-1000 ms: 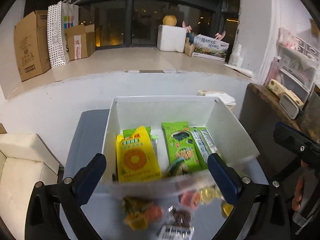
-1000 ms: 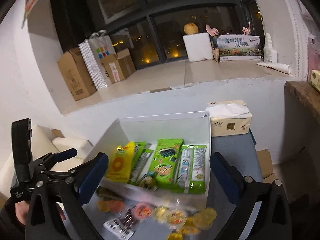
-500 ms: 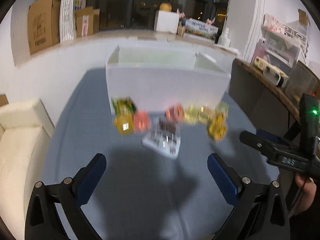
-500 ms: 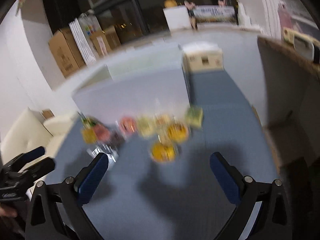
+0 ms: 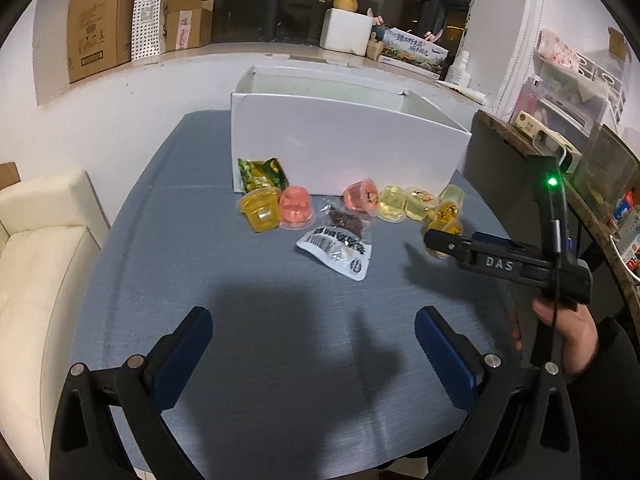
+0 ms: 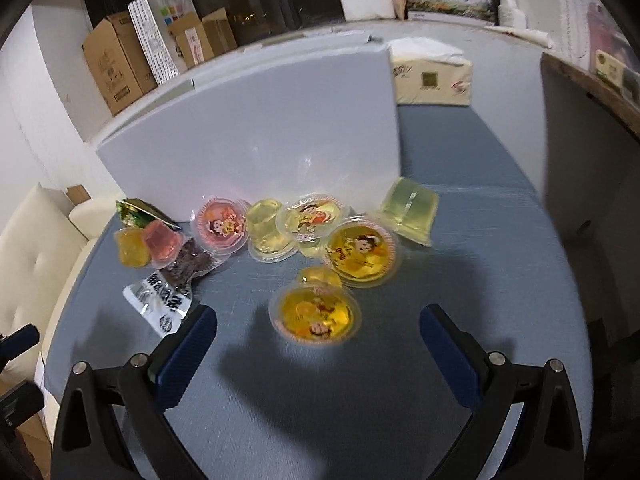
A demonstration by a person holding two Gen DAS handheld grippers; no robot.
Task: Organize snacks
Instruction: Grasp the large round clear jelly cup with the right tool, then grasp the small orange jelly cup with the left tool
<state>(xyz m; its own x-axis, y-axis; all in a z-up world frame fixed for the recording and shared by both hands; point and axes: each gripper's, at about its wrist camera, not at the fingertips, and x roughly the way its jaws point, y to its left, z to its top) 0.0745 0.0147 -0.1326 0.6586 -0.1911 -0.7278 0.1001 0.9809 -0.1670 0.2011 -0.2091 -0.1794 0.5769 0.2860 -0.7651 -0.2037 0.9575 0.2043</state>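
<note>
Both grippers hang over the blue table with their jaws spread wide and nothing between them: the left gripper is back from the snacks, while the right gripper sits just behind an orange jelly cup. The snacks lie in a loose row against the near wall of the white box: a green packet, yellow and pink jelly cups, and a white-and-clear pouch of something dark, perhaps dried fruit. A tissue pack stands behind the box's right corner.
</note>
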